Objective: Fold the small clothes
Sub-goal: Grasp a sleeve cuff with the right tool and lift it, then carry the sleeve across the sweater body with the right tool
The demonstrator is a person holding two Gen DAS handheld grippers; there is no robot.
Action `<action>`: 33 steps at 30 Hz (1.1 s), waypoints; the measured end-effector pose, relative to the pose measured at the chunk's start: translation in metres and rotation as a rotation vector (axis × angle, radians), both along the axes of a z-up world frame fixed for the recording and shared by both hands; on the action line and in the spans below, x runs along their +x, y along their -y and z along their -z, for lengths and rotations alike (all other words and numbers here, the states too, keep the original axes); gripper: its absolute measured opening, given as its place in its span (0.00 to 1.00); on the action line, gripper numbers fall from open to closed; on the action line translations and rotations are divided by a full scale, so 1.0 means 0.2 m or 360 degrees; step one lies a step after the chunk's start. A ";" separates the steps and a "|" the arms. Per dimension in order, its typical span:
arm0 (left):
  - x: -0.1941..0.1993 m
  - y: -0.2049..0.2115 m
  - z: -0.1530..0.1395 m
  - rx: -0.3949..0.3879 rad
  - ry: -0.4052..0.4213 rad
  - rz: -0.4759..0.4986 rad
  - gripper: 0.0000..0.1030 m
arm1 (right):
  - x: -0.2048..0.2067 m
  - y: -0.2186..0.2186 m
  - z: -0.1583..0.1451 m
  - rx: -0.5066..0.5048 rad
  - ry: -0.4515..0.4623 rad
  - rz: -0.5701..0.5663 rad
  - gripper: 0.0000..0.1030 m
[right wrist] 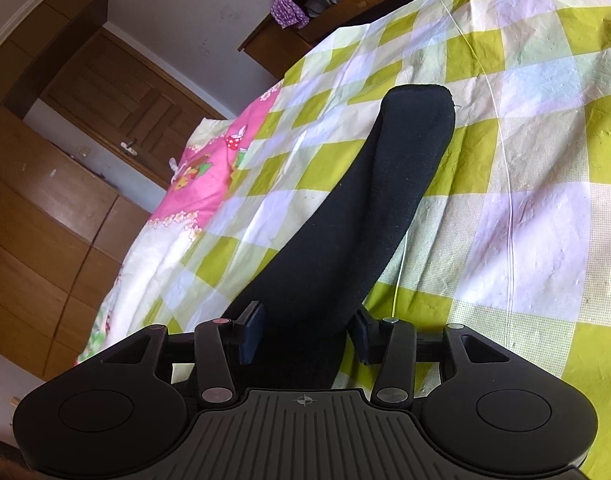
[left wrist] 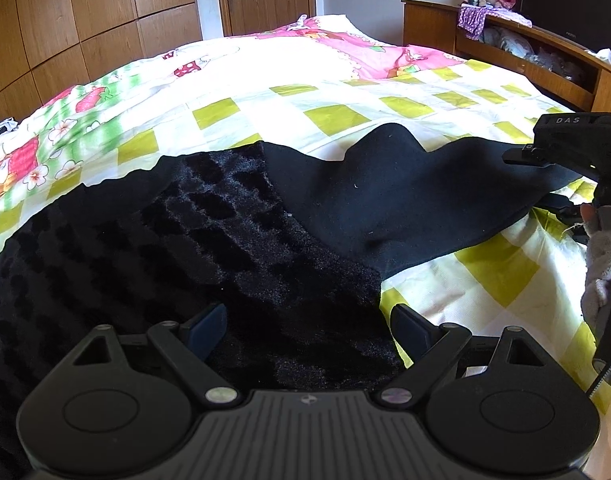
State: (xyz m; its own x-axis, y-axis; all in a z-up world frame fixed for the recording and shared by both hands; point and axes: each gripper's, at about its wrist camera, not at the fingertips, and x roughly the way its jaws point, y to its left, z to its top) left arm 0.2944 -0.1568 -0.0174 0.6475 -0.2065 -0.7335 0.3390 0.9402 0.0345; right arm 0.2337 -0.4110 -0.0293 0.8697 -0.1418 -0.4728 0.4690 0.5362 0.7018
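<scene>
Right gripper (right wrist: 307, 336) clamped on black garment (right wrist: 353, 216); left gripper (left wrist: 307, 330) agape

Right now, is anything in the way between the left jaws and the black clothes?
No, nothing visible is. The left gripper sits open right over the fuzzy black garment on the bed. The right gripper already grips the garment's long end.
</scene>
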 end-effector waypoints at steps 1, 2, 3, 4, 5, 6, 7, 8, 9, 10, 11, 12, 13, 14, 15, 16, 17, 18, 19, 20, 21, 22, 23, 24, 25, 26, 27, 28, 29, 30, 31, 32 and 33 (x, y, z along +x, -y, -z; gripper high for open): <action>0.00 0.00 0.00 0.0001 -0.0004 0.0004 0.97 | -0.03 -0.01 0.00 0.0026 0.0003 -0.0005 0.44; 0.00 0.01 0.00 0.0004 -0.0003 0.0007 0.97 | -0.05 -0.03 -0.01 0.0031 0.0005 -0.0016 0.44; 0.00 0.01 0.00 0.0008 -0.0001 0.0015 0.97 | -0.08 -0.05 -0.01 0.0031 0.0007 -0.0028 0.44; 0.00 0.02 0.01 0.0011 0.0000 0.0021 0.97 | -0.10 -0.07 0.00 0.0040 0.0014 -0.0045 0.44; 0.00 0.02 0.01 0.0013 0.0001 0.0025 0.97 | -0.11 -0.09 0.01 0.0050 0.0016 -0.0066 0.44; -0.01 0.03 0.01 0.0014 0.0001 0.0027 0.97 | -0.11 -0.11 0.02 0.0053 0.0012 -0.0087 0.44; -0.01 0.03 0.01 0.0010 0.0001 0.0027 0.97 | -0.11 -0.12 0.03 0.0039 0.0015 -0.0100 0.44; -0.01 0.03 0.01 0.0005 -0.0001 0.0026 0.97 | -0.09 -0.13 0.04 0.0026 0.0025 -0.0105 0.44; -0.01 0.03 0.01 -0.0001 -0.0005 0.0027 0.97 | -0.07 -0.13 0.04 0.0041 0.0032 -0.0098 0.44; -0.01 0.03 0.01 -0.0004 -0.0007 0.0027 0.97 | -0.05 -0.12 0.05 0.0080 0.0049 -0.0083 0.44; -0.01 0.04 0.01 -0.0004 -0.0006 0.0028 0.97 | -0.02 -0.10 0.05 0.0117 0.0074 -0.0070 0.44; -0.02 0.04 0.01 0.0000 -0.0005 0.0031 0.97 | 0.00 -0.08 0.06 0.0141 0.0098 -0.0050 0.43; -0.02 0.04 0.01 0.0004 -0.0004 0.0033 0.97 | 0.03 -0.07 0.06 0.0154 0.0118 -0.0026 0.43; -0.02 0.04 0.01 0.0005 -0.0002 0.0034 0.97 | 0.04 -0.04 0.07 0.0176 0.0145 0.0008 0.41; -0.03 0.03 0.01 0.0000 -0.0002 0.0032 0.97 | 0.05 -0.02 0.08 0.0214 0.0180 0.0057 0.40; -0.03 0.03 0.01 -0.0008 -0.0004 0.0029 0.97 | 0.06 0.00 0.09 0.0254 0.0207 0.0095 0.39; -0.02 0.02 0.01 -0.0016 -0.0005 0.0027 0.97 | 0.06 0.02 0.10 0.0293 0.0235 0.0131 0.38; -0.02 0.02 0.01 -0.0024 -0.0006 0.0022 0.97 | 0.07 0.04 0.11 0.0308 0.0249 0.0155 0.33; -0.02 0.02 0.02 -0.0029 -0.0008 0.0019 0.97 | 0.08 0.05 0.11 0.0309 0.0243 0.0166 0.31; -0.02 0.02 0.02 -0.0032 -0.0011 0.0017 0.97 | 0.09 0.05 0.11 0.0309 0.0234 0.0169 0.27; -0.02 0.01 0.02 -0.0039 -0.0009 0.0016 0.97 | 0.09 0.05 0.09 0.0304 0.0219 0.0178 0.22; -0.03 0.00 0.01 -0.0045 -0.0003 0.0015 0.97 | 0.10 0.05 0.07 0.0284 0.0219 0.0173 0.19; -0.04 -0.01 0.00 -0.0052 0.0008 0.0013 0.97 | 0.10 0.04 0.02 0.0218 0.0214 0.0171 0.14; -0.05 -0.02 -0.01 -0.0060 0.0025 0.0011 0.97 | 0.11 0.02 -0.02 0.0141 0.0205 0.0162 0.13; -0.06 -0.04 -0.02 -0.0065 0.0047 0.0007 0.97 | 0.14 -0.03 -0.11 0.0002 0.0204 0.0123 0.12; -0.08 -0.07 -0.03 -0.0067 0.0075 -0.0001 0.97 | 0.16 -0.08 -0.17 -0.0111 0.0220 0.0070 0.12; -0.10 -0.11 -0.05 -0.0066 0.0103 -0.0017 0.97 | 0.18 -0.16 -0.25 -0.0257 0.0242 -0.0007 0.12; -0.12 -0.16 -0.07 -0.0065 0.0128 -0.0037 0.97 | 0.21 -0.28 -0.33 -0.0445 0.0266 -0.0115 0.12; -0.15 -0.21 -0.08 -0.0062 0.0149 -0.0059 0.97 | 0.23 -0.41 -0.41 -0.0638 0.0299 -0.0255 0.12; -0.18 -0.27 -0.10 -0.0050 0.0173 -0.0093 0.97 | 0.25 -0.53 -0.46 -0.0775 0.0327 -0.0379 0.11; -0.21 -0.34 -0.10 -0.0033 0.0189 -0.0127 0.97 | 0.27 -0.69 -0.50 -0.0961 0.0364 -0.0556 0.11; -0.24 -0.41 -0.10 -0.0013 0.0198 -0.0164 0.97 | 0.28 -0.85 -0.52 -0.1139 0.0394 -0.0720 0.11; -0.28 -0.48 -0.10 0.0009 0.0200 -0.0205 0.97 | 0.28 -1.05 -0.52 -0.1346 0.0420 -0.0925 0.11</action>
